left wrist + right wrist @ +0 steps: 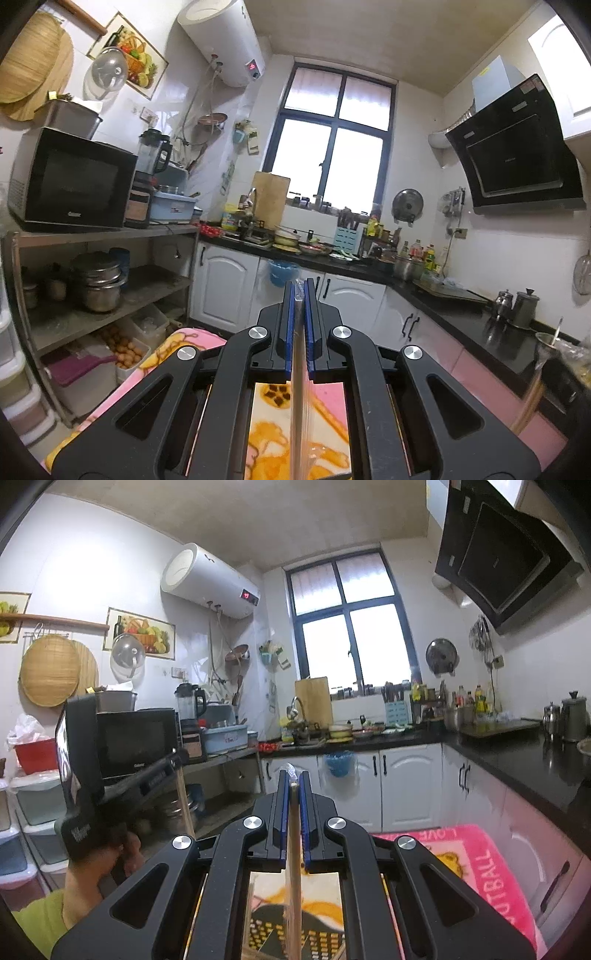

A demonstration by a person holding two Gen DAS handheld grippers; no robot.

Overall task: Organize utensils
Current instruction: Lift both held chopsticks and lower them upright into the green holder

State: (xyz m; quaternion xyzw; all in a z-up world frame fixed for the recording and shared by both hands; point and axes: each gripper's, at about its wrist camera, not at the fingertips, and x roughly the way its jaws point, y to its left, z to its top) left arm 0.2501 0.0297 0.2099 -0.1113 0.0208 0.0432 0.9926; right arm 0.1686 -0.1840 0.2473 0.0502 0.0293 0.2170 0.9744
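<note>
Left gripper (299,291): clamped its blue pads onto a thin wooden stick (297,387) in clear wrap, which ran lengthwise between the fingers and poked just past the tips. Pointed level toward the window (332,147). Hung above a pink mat (192,339) on the floor, with the white cabinets (225,284) and black counter (461,317) beyond.

Right gripper (294,775): pinched closed on a second wrapped stick (293,849), held the same way (tip just clear of the fingers). Faced the same window. Showed, at its left, a hand (92,871) with a green sleeve (37,919) gripping the other tool in front of the microwave (136,742).
</note>
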